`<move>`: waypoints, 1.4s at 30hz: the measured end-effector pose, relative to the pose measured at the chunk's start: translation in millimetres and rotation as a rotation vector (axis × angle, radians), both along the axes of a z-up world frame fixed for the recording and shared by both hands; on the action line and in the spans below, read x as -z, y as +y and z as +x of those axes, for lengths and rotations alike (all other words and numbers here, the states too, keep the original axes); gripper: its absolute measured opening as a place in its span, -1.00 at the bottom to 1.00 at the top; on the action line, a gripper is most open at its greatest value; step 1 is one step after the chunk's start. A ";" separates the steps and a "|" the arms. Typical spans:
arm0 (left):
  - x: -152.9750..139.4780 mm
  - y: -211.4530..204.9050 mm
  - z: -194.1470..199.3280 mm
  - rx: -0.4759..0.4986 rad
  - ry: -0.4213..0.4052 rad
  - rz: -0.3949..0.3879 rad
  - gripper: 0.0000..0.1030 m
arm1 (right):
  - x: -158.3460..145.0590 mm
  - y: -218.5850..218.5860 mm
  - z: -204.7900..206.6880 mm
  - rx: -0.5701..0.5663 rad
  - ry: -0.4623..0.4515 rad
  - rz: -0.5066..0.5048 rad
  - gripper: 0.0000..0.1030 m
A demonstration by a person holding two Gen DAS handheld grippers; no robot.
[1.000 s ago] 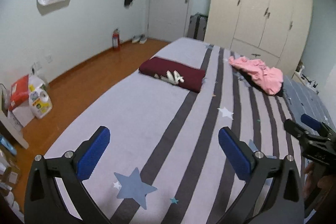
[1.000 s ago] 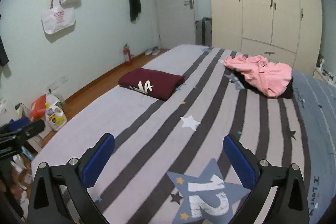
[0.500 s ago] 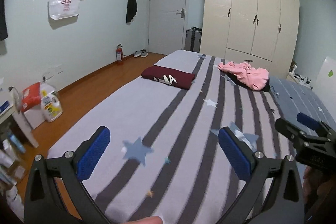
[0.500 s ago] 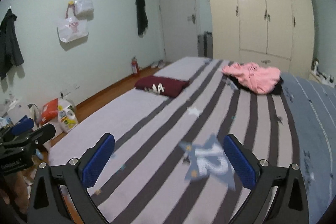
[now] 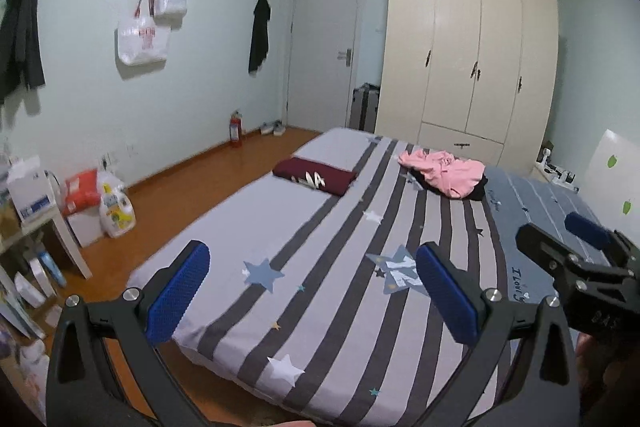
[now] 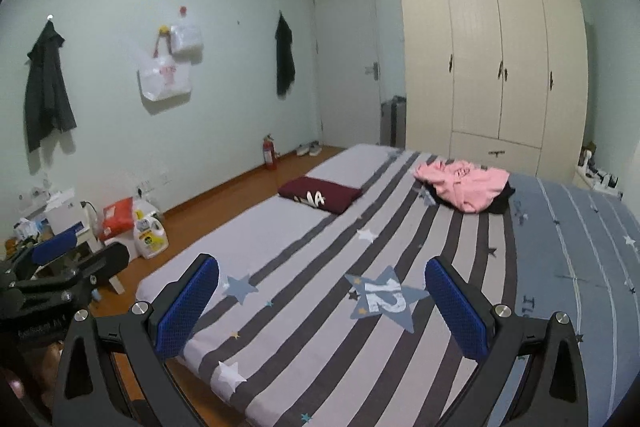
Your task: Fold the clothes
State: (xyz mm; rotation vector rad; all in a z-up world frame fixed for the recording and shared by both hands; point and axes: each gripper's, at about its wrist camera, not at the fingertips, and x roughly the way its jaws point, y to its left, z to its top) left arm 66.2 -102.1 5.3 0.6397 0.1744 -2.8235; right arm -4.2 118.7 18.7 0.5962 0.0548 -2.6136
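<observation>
well, both the left gripper (image 5: pixel 312 291) and right gripper (image 6: pixel 322 305) hang released above the near bed (image 6: pixel 304 347) edge. star print reads "12". far off, the folded maroon shirt (image 6: pixel 319 195) lies long axis left-right; a crumpled pink garment (image 6: pixel 464 185) sits to its right.

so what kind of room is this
Most likely a home bedroom: a bed with a striped, star-print sheet fills most of it, a tall cream wardrobe stands against the far wall, and dark clothes hang from wall hooks beside the door.

Folded garment (image 5: pixel 315 177) on bed (image 5: pixel 280 227) left side, crumpled clothes pile (image 5: pixel 444 171) right of it, wardrobe (image 5: pixel 468 55) behind bed
</observation>
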 end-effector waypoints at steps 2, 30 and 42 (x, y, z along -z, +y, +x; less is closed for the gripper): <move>-4.9 8.6 0.5 0.000 0.000 -0.017 0.99 | -4.1 5.7 2.8 0.000 0.004 -0.008 0.99; 9.5 41.3 -13.9 -0.004 -0.017 -0.033 0.99 | 6.2 31.2 -8.2 0.001 0.003 -0.008 0.99; 5.8 40.9 -11.3 -0.015 0.000 -0.034 0.99 | 9.1 35.8 -13.9 -0.007 0.000 -0.006 0.99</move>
